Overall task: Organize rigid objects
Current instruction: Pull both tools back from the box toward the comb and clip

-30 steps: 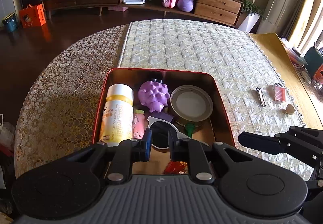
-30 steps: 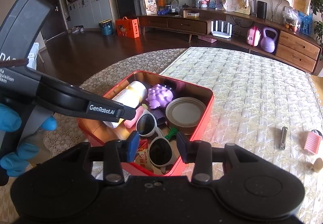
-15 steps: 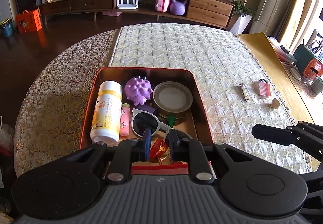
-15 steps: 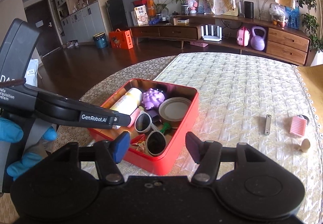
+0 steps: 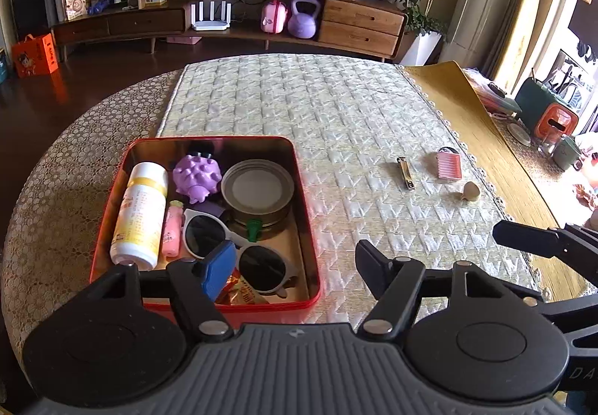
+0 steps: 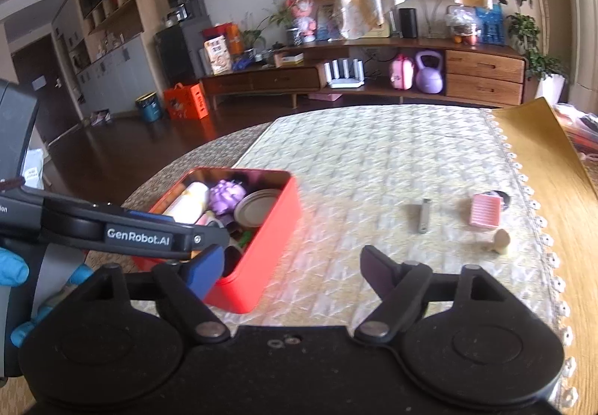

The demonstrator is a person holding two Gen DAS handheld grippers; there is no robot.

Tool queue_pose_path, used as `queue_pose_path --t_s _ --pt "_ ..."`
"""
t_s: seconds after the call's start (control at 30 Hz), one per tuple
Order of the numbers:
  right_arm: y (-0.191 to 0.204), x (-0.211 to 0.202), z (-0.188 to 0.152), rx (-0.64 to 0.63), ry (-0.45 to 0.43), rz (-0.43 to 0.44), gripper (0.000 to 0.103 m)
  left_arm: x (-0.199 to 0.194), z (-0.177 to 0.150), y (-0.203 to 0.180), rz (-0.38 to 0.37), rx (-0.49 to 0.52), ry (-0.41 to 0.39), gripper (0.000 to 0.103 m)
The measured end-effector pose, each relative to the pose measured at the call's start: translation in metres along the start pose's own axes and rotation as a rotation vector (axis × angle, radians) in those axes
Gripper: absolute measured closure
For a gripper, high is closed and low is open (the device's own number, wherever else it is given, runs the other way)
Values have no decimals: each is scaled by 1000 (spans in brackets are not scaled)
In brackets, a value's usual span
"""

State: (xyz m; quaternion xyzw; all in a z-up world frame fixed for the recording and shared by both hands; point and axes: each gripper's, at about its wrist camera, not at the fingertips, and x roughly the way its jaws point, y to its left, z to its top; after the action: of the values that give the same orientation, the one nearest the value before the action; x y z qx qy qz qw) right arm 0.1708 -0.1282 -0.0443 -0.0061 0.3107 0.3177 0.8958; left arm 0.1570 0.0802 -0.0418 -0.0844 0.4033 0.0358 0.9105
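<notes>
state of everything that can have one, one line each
red tin: open, lidless, filled
white bottle: lying down, capped
round can: upright, lid on
sunglasses: unfolded, in tin
nail clipper: flat on cloth
left gripper: opening, empty
right gripper: opening, empty

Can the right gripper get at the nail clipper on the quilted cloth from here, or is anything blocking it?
Probably yes. The right gripper, jaws opening and empty, faces bare cloth up to the nail clipper. The red tin sits off to its left.
</notes>
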Motion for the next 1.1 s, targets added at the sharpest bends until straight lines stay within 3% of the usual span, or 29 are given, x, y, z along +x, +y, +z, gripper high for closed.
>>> queue_pose_path --t_s 0.33,0.63,1.1 --pt "-48 -15 -4 33 -54 -130 1 20 9 -40 -26 23 9 27" --pt "-96 -5 -9 51 -51 -231 1 53 27 -76 -56 44 13 22" --pt "-140 36 -11 27 22 -263 1 118 56 -121 -48 88 38 22"
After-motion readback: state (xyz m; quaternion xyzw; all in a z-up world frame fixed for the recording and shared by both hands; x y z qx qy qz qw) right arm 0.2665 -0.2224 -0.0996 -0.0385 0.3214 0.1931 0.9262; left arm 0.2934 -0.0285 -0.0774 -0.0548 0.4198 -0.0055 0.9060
